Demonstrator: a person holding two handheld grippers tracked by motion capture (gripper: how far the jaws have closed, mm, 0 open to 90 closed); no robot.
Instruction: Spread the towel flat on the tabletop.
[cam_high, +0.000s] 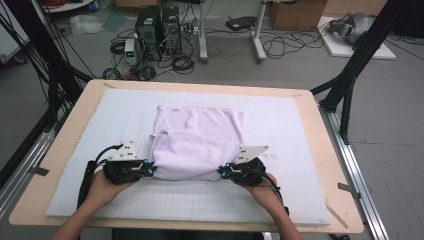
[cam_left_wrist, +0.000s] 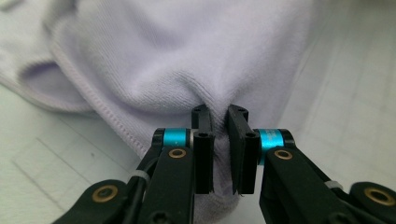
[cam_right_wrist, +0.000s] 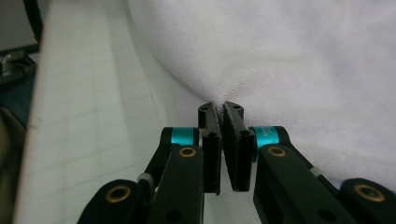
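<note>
1. The left gripper (cam_high: 150, 170) sits at about 8 o'clock on the white mat (cam_high: 300, 150), held in the person's left hand (cam_high: 102, 190). In the left gripper view its jaws stand narrow, pinching a fold of the pale lilac cloth (cam_left_wrist: 187, 60) at its hemmed edge.
2. The cloth (cam_high: 197, 142) lies folded at the middle of the mat, its near edge toward 6 o'clock, its far edge toward 12.
3. The right gripper (cam_high: 222, 173) sits at about 5 o'clock, at the cloth's near right corner, in the right hand (cam_high: 267, 192). In the right gripper view its jaws are almost together, clamping a puckered bit of the cloth (cam_right_wrist: 289, 60).
</note>
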